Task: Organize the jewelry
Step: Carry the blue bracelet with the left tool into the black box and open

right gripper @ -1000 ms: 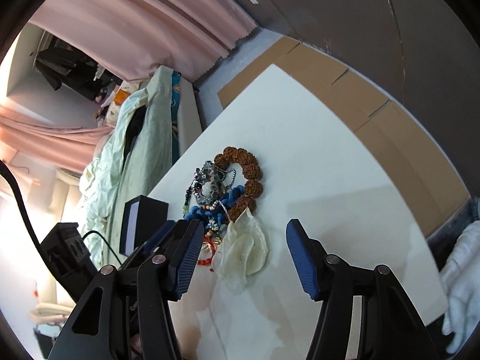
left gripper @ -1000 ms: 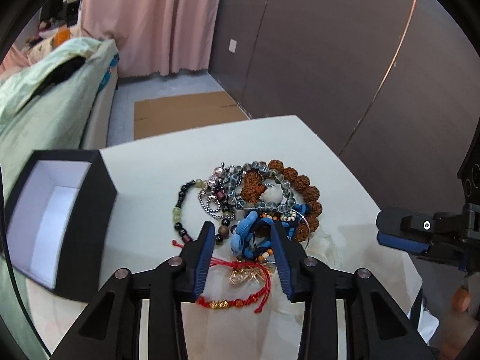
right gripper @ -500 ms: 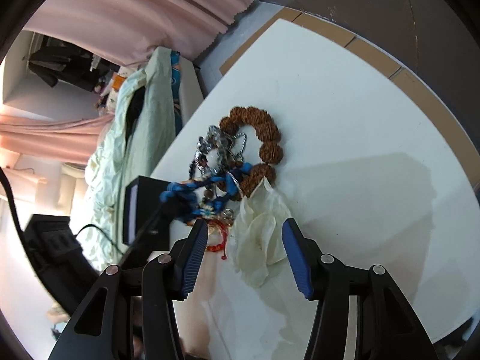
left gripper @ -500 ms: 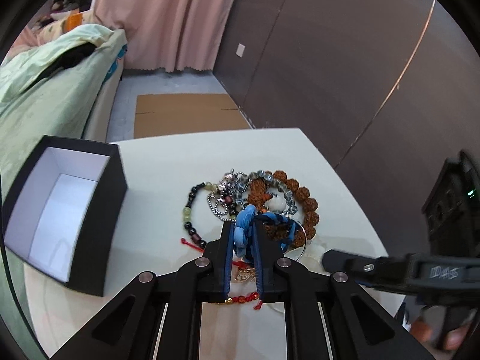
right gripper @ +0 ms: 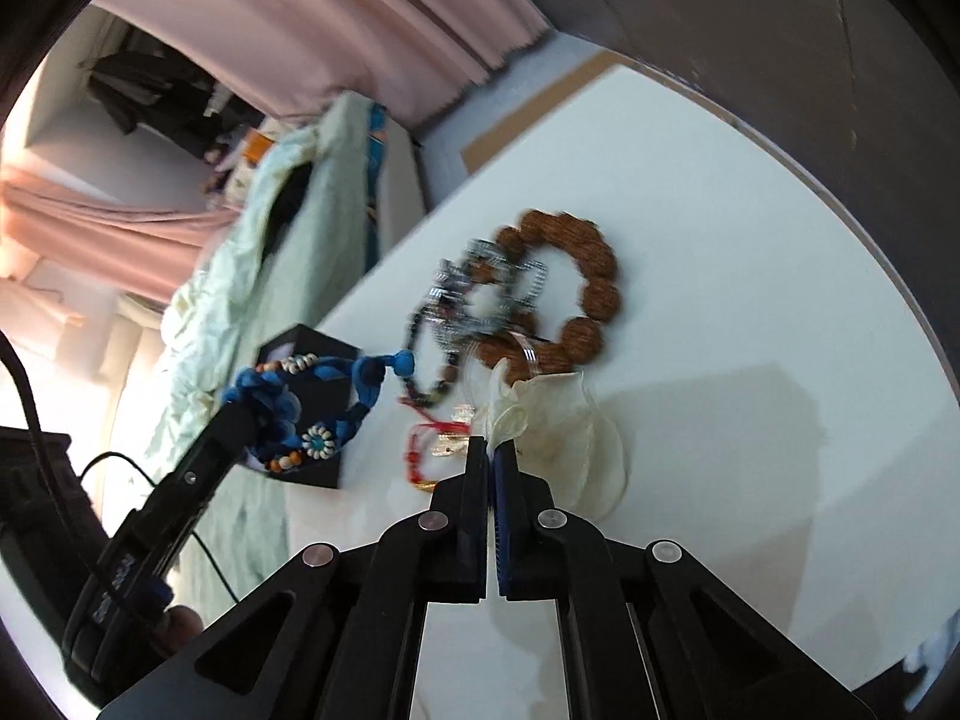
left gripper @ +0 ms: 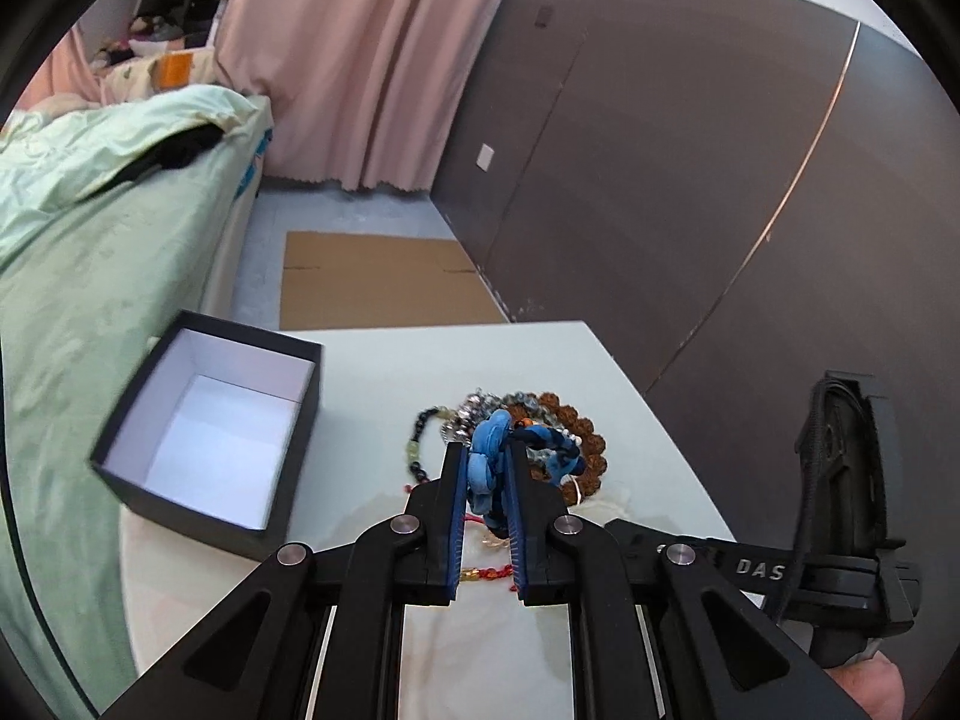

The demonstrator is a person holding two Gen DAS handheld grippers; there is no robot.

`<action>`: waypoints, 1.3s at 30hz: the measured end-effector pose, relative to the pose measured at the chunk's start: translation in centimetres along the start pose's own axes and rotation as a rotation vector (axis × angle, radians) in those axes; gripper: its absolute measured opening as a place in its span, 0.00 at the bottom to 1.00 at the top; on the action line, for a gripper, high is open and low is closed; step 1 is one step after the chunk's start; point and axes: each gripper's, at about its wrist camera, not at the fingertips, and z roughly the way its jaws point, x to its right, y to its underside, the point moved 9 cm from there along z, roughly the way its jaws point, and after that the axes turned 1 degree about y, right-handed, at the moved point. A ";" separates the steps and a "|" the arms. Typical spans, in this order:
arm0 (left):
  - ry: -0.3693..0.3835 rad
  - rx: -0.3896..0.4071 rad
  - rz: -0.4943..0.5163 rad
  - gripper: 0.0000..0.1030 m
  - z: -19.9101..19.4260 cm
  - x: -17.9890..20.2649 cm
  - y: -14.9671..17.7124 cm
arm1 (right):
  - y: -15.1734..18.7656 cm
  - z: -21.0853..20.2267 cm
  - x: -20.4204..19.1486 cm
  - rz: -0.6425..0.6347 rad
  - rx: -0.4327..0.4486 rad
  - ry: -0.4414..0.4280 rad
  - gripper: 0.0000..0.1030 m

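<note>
My left gripper (left gripper: 486,456) is shut on a blue fabric bracelet (left gripper: 489,462) with white shell flowers, held up off the white table (left gripper: 420,360). In the right wrist view that bracelet (right gripper: 312,414) hangs in front of the open black box (right gripper: 312,348). My right gripper (right gripper: 493,441) is shut, its tips pinching the gathered edge of a cream sheer pouch (right gripper: 564,426). Still on the table are a brown bead bracelet (right gripper: 594,288), silver chains (right gripper: 480,288), a dark bead strand (left gripper: 417,450) and a red cord bracelet (right gripper: 420,450).
The black box (left gripper: 204,438), white inside and with nothing in it, sits at the table's left edge. A bed under a green cover (left gripper: 90,240) runs along the left. Flat cardboard (left gripper: 372,282) lies on the floor beyond the table, with dark wall panels to the right.
The left gripper shut on the blue bracelet and raised it off the pile. The right gripper moved in over the cream pouch and its jaws went from wide apart to shut.
</note>
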 end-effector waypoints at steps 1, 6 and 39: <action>-0.006 0.010 -0.003 0.13 -0.5 -0.3 -0.1 | 0.1 -0.2 -0.3 -0.002 0.007 -0.011 0.03; -0.035 0.050 -0.037 0.12 -2.6 -2.3 -0.8 | -0.2 -1.3 -2.5 -0.050 0.044 -0.060 0.03; -0.220 0.223 -0.282 0.12 -11.2 -16.0 -3.4 | -0.9 8.6 -18.7 -0.305 -0.125 -0.334 0.54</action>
